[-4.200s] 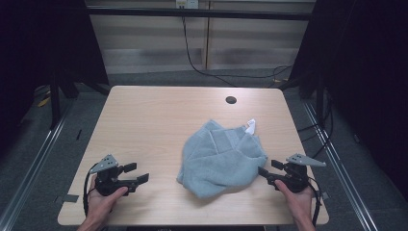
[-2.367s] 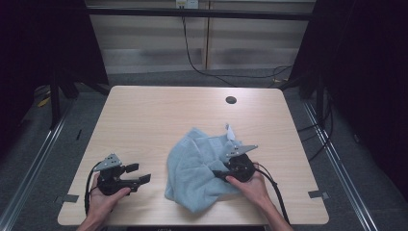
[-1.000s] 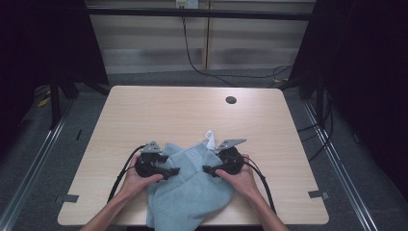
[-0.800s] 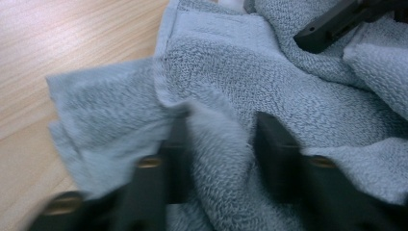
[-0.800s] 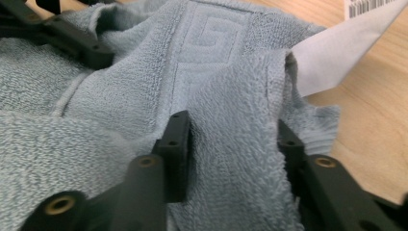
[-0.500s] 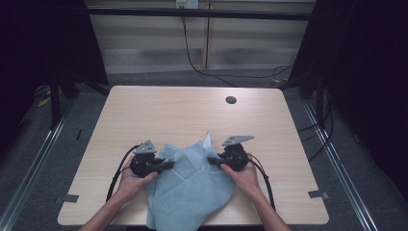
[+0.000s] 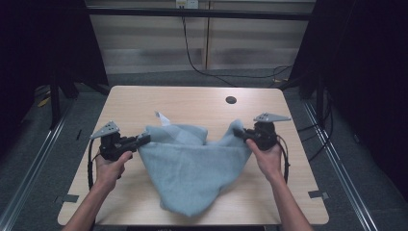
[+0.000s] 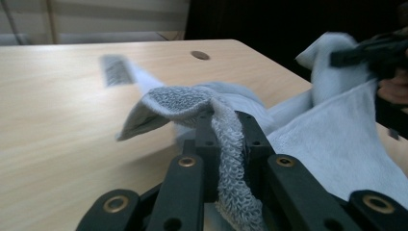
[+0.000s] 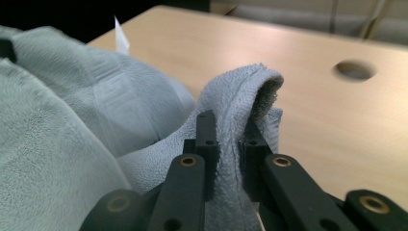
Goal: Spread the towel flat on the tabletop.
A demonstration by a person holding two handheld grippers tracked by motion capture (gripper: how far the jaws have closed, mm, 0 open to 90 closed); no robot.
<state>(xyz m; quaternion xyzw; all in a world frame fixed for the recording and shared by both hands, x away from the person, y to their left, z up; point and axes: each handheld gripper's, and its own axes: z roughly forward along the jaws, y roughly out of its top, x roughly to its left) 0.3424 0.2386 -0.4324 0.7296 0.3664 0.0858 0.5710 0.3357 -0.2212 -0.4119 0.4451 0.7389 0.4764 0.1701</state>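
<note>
Right gripper [image 9: 226,139]: pinching a folded towel edge between both black jaws.
Towel [image 9: 62,144]: pale blue-grey, bunching up at left.
Table [image 9: 308,101]: lying beneath; round hole [image 9: 354,70] showing far right.
White tag [image 9: 121,41]: sticking up far left.

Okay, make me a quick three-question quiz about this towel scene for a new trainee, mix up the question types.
1. True or false: the left tool is shut on the towel.
2. What does the right tool grip? A) a towel edge B) a cable C) nothing
3. Fill in: beyond the towel, the table has a round ____.

Key: 1 true; 2 A; 3 hole.
</note>
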